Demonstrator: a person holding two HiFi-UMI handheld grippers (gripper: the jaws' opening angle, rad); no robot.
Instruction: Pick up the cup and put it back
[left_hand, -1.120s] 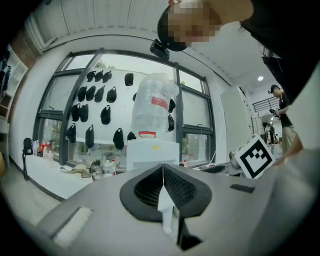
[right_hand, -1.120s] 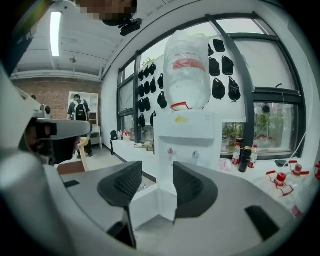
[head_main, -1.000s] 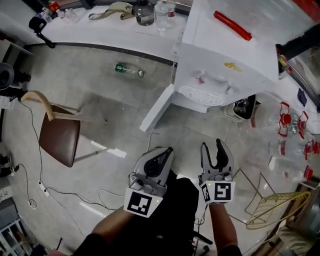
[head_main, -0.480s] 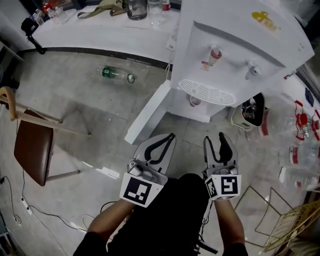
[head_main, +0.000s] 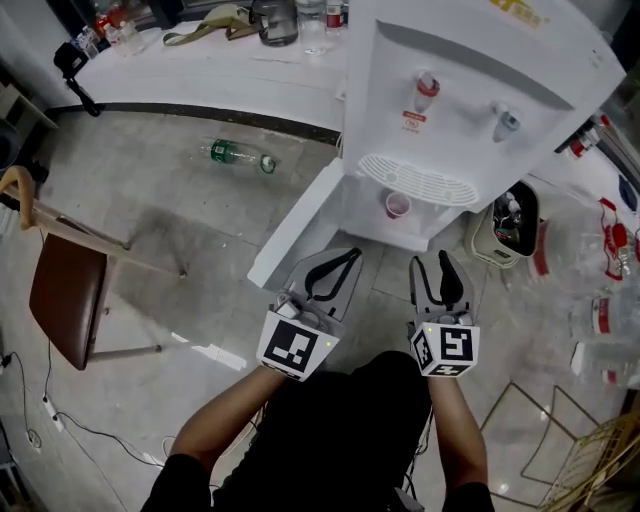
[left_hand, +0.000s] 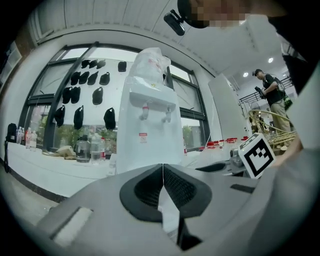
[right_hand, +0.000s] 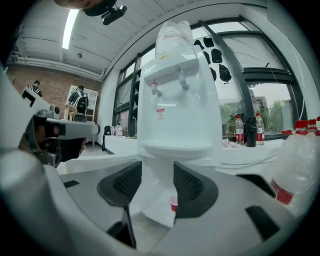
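We are finding the left gripper (head_main: 343, 262) clenched, its jaws meeting with nothing between them; the right gripper (head_main: 432, 262) is standing released, jaws apart and grasping nothing; both are hanging side by side, pointing toward the white water dispenser (head_main: 470, 70); the red cup (head_main: 398, 205) is sitting upright in the open recess beneath the dispenser's drip tray (head_main: 418, 181), well apart from both grippers; in the right gripper view it is showing beyond the gap, low by the right-hand pad; a green bottle (head_main: 238, 155) is lying on the floor (head_main: 150, 220); a brown chair (head_main: 62, 300) is standing at the left.
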